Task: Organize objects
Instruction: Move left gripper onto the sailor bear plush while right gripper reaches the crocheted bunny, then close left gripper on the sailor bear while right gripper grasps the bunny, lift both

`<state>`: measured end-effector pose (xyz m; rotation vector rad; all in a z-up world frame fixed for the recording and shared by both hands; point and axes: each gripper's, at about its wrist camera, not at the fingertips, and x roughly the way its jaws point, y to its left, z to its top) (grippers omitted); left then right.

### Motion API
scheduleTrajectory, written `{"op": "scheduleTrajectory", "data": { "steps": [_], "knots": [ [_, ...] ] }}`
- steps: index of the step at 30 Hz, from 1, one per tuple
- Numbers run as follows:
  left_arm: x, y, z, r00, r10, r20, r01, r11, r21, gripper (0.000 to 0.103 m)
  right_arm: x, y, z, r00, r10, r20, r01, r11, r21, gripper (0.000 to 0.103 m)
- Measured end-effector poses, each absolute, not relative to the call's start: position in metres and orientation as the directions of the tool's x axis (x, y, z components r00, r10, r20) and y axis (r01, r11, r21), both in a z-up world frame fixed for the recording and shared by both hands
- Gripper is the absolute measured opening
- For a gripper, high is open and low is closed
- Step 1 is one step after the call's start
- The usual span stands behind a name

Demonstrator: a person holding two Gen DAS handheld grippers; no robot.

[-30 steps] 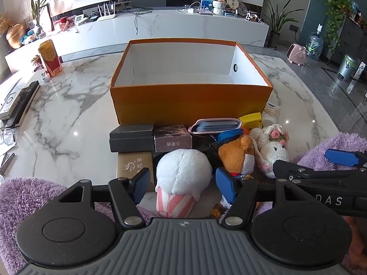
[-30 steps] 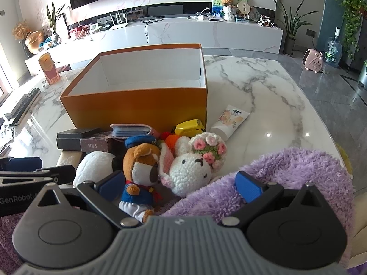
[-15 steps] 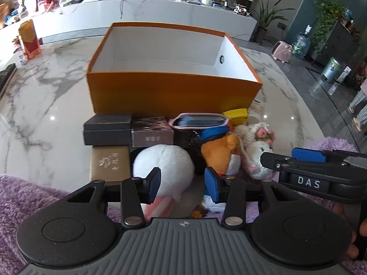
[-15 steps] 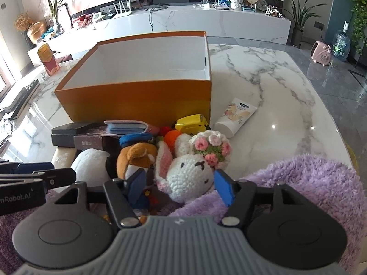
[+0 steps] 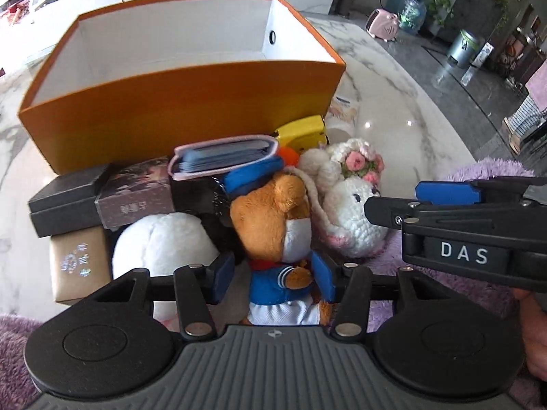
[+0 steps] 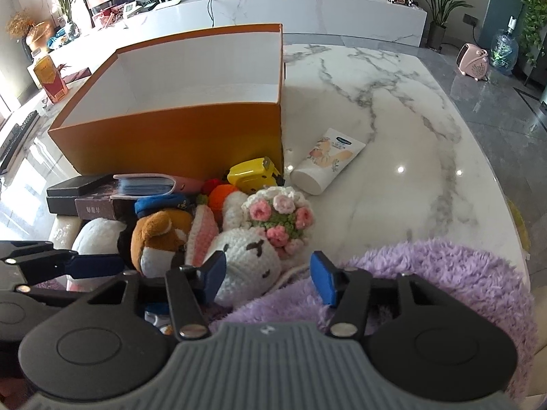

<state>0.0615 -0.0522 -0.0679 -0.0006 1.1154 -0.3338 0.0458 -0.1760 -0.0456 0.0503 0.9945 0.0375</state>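
We bracket two plush toys

Our left gripper [image 5: 273,278] opens around the brown bear [image 5: 273,215]; our right gripper [image 6: 268,275], unclenched, closes around the crochet bunny [image 6: 253,249]

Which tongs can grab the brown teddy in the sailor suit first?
The left tongs. Their blue pads already sit on either side of the brown sailor bear, opening just now. The right tongs are closing by the white crocheted bunny instead.

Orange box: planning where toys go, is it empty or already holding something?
Empty: the orange box shows only bare white walls and floor inside.
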Motion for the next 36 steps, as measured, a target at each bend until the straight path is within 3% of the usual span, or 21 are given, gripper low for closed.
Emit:
{"op": "scheduleTrajectory", "data": {
  "steps": [8,23,36],
  "knots": [
    [0.066,-0.054,-0.09,0.33,-0.267,-0.905,0.258,0.948,-0.186,0.046,0.056,-0.179,-0.049,0.517,0.103,-0.85,-0.017,0.994,0.11,0.06],
    [0.068,-0.047,-0.087,0.311,-0.272,-0.911,0.246,0.949,-0.199,0.038,0.08,-0.16,-0.064,0.421,0.105,-0.901,-0.081,0.994,0.078,0.066],
    [0.057,-0.046,-0.069,0.351,-0.282,-0.893,0.222,0.951,-0.214,0.037,0.084,-0.163,-0.072,0.403,0.146,-0.904,-0.052,0.989,0.137,0.049]
  ]
}}
